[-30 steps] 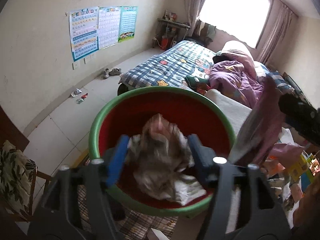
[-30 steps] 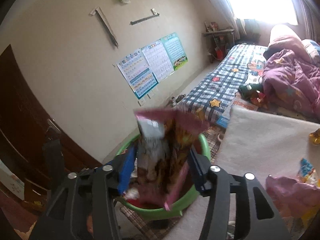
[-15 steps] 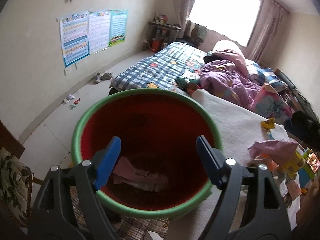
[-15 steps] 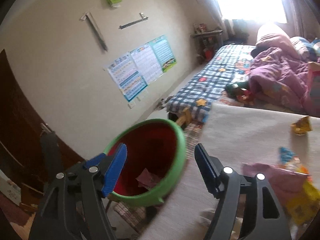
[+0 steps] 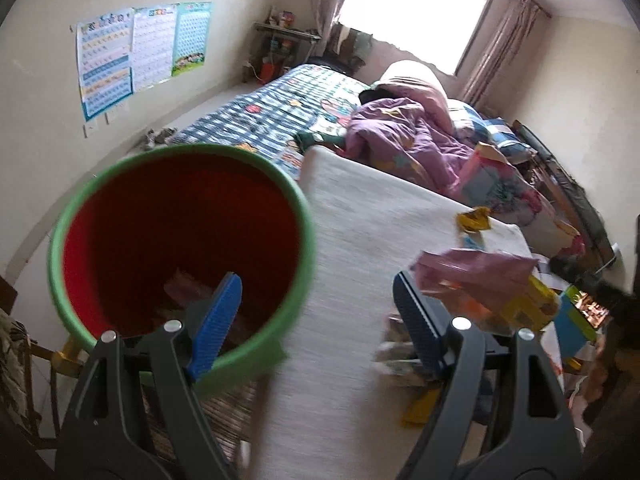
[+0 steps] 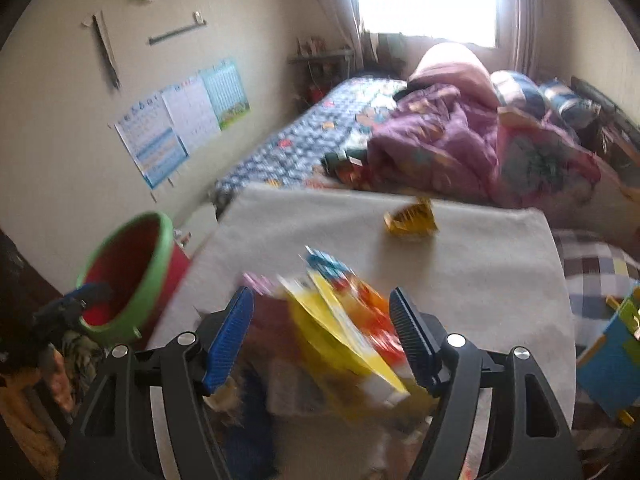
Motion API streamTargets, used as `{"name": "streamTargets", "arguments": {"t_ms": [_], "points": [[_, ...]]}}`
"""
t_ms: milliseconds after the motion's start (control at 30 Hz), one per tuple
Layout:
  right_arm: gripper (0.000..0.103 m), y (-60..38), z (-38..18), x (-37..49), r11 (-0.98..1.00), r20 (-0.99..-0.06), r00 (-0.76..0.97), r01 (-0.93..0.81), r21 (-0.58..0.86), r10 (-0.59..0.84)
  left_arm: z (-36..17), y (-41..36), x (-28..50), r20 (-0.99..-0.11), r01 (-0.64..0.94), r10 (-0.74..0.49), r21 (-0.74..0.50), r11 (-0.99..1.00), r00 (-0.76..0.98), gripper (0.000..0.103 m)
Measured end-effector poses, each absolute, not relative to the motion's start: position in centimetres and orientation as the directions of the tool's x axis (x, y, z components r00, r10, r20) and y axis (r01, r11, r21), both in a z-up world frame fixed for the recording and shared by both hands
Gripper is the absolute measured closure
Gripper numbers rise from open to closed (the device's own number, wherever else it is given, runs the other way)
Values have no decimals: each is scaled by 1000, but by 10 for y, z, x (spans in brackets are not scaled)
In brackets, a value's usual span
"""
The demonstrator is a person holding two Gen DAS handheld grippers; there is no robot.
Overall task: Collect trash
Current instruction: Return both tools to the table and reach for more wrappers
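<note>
Both grippers have let go since a second ago: the crumpled paper the left gripper carried and the pink wrapper the right gripper carried are now out of their fingers, and both views have swung from the bin toward the table.

Each pair of blue-padded tongs stands wide with nothing pressed between the pads. Left gripper's tongs straddle the bin's rim and the table edge. Right gripper's tongs hang over a heap of wrappers, blurred, in yellow, orange, red and blue, with a pink piece at its left edge. A crumpled yellow wrapper lies apart from the heap, near the table's far edge.

From the left wrist, a pink wrapper tops the same pile, beside yellow and blue packets.

Trash bin, red inside with a green rim, stands just beside the table's left edge; a few dark scraps lie at its bottom.

White cloth covers the table. Behind it a bed carries a blue checked cover and a rumpled purple quilt. 3 posters hang on the cream wall, and a bright window with curtains lights the far end.
</note>
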State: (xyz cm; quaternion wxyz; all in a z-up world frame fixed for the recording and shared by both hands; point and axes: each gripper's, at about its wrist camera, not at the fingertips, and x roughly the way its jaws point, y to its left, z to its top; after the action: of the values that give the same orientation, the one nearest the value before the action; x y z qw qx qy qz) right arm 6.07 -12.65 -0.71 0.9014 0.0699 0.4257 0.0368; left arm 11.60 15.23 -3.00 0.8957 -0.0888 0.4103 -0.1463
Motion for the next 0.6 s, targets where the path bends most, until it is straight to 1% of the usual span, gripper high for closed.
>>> {"name": "streamTargets", "arguments": {"t_ms": [67, 133, 167, 300, 467, 600], "points": [[36, -130, -18, 56, 985, -777, 612, -24, 169, 148, -30, 140, 112, -713, 191, -344, -289, 938, 611, 28], [53, -131, -28, 52, 985, -796, 583, -45, 166, 161, -30, 127, 106, -716, 195, -351, -294, 936, 604, 28], [65, -134, -31, 50, 985, -803, 573, -50, 168, 166, -30, 120, 103, -717, 198, -353, -294, 935, 602, 28], [83, -150, -29, 32, 974, -776, 593, -70, 215, 214, -30, 99, 88, -722, 223, -365, -289, 931, 588, 28], [83, -166, -6, 12, 965, -729, 640, -85, 248, 244, -28, 74, 76, -721, 231, -382, -304, 924, 578, 28], [84, -176, 2, -14, 956, -713, 641, -124, 267, 283, -25, 57, 86, -713, 214, -414, -358, 909, 565, 26]]}}
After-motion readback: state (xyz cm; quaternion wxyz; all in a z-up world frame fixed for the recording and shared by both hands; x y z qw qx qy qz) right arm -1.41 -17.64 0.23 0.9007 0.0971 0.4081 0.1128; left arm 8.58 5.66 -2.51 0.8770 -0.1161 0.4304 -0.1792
